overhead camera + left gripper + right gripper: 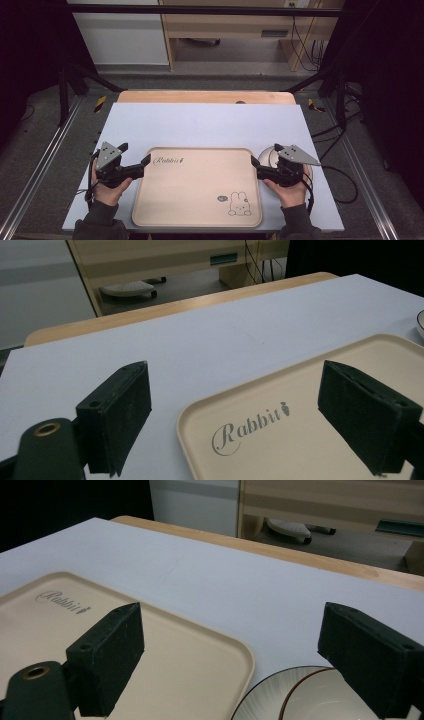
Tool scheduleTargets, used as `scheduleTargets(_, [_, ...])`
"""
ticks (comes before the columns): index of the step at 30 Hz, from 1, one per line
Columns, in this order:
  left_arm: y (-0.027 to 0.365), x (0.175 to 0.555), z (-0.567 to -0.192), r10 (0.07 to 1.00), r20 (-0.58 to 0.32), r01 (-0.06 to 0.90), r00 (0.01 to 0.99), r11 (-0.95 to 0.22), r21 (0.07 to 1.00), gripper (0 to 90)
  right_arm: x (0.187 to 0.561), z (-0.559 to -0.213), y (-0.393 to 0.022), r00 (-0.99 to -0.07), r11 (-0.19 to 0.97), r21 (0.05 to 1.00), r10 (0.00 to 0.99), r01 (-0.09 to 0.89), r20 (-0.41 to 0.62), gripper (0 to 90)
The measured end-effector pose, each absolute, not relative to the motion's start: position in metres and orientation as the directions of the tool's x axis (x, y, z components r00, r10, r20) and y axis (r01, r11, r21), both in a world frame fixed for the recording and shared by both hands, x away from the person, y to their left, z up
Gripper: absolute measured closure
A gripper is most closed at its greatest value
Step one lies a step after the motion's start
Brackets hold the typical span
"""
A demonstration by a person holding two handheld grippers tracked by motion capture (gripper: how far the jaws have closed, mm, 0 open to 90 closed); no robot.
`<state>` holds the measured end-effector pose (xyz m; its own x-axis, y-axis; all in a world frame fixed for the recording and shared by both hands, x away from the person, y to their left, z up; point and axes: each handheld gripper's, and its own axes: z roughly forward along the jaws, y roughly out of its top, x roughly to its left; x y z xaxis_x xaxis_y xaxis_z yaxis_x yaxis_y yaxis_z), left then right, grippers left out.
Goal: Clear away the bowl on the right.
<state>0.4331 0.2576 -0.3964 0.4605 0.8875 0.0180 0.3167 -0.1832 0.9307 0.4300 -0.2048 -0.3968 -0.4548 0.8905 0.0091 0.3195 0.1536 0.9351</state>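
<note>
We're at the approach step, nothing gripped yet. Left hand-held gripper (146, 161) sits at the tray's (195, 220) far-left corner and right hand-held gripper (255, 162) at its far-right corner, both pointed inward at the rim.

Both released: in the left gripper view the jaws stand wide with the tray corner (210, 412) between them, pads clear of it. In the right gripper view the jaws stand just as wide, straddling the tray's other far corner and the edge of the plate (280, 695), touching neither.

Tray lies flat near the front edge of the surface (210, 125), centred between our hands. Plate rests just beside the tray's right rim, partly under the right hand-held gripper in the high view.

Our read: a two-sided grab on the tray is being set up. Next move calls for either jaw pair to close on the raised rim, one pad over and one under the lip, both sides level so it doesn't tip. The right side needs care, since the plate crowds that corner and could get nudged.

Materials:
- Tray: beige, matte, looks like plastic or melamine; rounded rectangle, shallow upturned rim, "Rabbit" script and a bunny print. Smooth, so the grip may slip.
- Plate: white, glossy, round, fine ribbed rim with a thin brown ring; looks ceramic.
- Surface: pale matte sheet over a wooden top.
- Pads: black, blocky, slightly textured.
</note>
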Motion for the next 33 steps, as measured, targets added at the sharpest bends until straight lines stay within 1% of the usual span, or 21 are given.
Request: scheduleTargets(33, [0.2586,0.4371,-0.4038,0.886,0.006,0.342,0.464,-0.185,0.921,13.2,0.4279,-0.3920,-0.2129,-0.445,0.148,0.936,0.895,0.320,0.011,13.5])
